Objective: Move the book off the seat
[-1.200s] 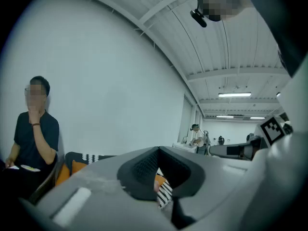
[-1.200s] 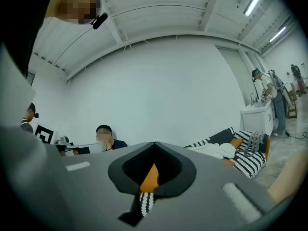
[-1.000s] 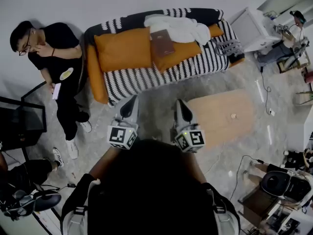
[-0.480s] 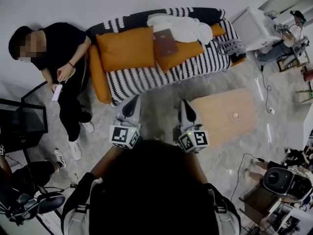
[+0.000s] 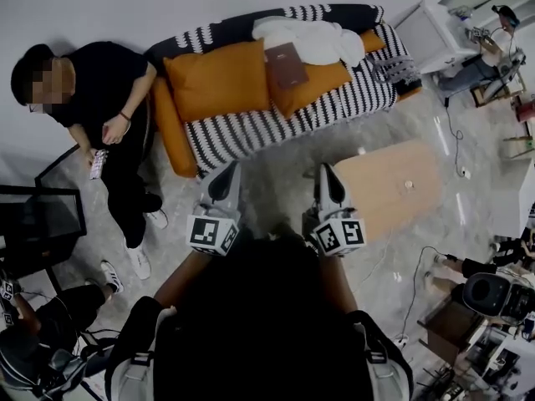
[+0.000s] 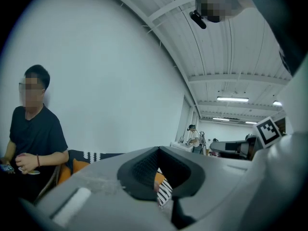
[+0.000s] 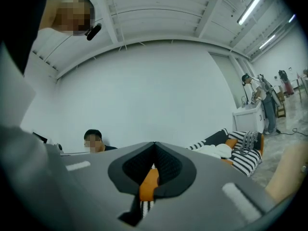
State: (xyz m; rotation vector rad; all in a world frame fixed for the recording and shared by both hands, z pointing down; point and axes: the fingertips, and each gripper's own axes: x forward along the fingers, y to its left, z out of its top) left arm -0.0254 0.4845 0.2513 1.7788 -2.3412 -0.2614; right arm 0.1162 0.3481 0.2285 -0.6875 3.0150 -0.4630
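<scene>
Nearest, the left gripper (image 5: 226, 174) and the right gripper (image 5: 328, 176) are held out level, side by side. Each has its jaws pressed together on nothing, and only a sliver of sofa shows past the tips in each gripper view. This looks like the approach, so one pair of jaws should be parted well before it gets to the book. Just beside the right gripper stands the corner of a low wooden table (image 5: 389, 192). It narrows the path on that side, though it also looks a fair place to set the book down. Bare floor lies between the grippers and the striped sofa (image 5: 276, 124). The book (image 5: 286, 65), dark brown and closed, lies on an orange cushion (image 5: 322, 83) on the seat, its far edge close against a white blanket (image 5: 311, 40). The near edge looks the better side to take. The lower jaw can press into the soft cushion and slide under, then pinch cover and pages together so nothing fans open, clear of the blanket. A larger orange cushion (image 5: 216, 82) sits just left of the book. A person (image 5: 104, 98) stands at the sofa's left end, well apart from the book.
</scene>
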